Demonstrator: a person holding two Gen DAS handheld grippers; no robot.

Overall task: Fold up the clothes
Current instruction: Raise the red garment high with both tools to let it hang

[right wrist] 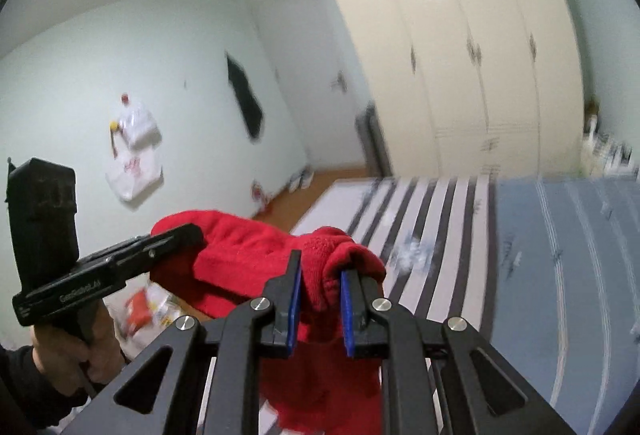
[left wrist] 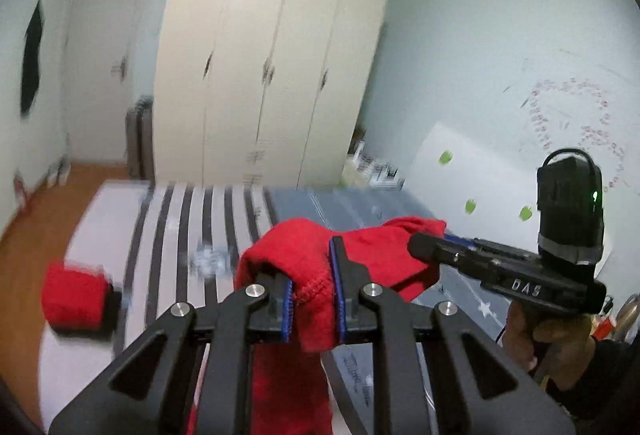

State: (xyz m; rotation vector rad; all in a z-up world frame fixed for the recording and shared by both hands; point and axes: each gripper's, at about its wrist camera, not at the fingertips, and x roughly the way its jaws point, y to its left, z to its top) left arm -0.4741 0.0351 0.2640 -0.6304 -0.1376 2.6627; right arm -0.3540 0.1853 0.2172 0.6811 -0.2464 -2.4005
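Note:
A red fleecy garment (left wrist: pixel 296 239) hangs in the air above the bed, stretched between both grippers. My left gripper (left wrist: pixel 310 275) is shut on a stitched edge of it, and the cloth drops down under the jaws. To the right, my right gripper (left wrist: pixel 420 243) pinches another bunch of the same cloth. In the right wrist view the right gripper (right wrist: pixel 324 275) is shut on a thick fold of the garment (right wrist: pixel 240 259), and the left gripper (right wrist: pixel 192 235) holds it at the left. A red sleeve end (left wrist: pixel 76 299) with a dark cuff dangles at the left.
Below lies a bed with a black-and-white striped sheet (left wrist: pixel 176 235) and a blue blanket (left wrist: pixel 340 203). A cream wardrobe (left wrist: pixel 260 75) stands behind it, with wooden floor (left wrist: pixel 32 219) to the left. A white board (left wrist: pixel 460 175) leans on the right wall. A person's hand (left wrist: pixel 552 347) holds the right gripper.

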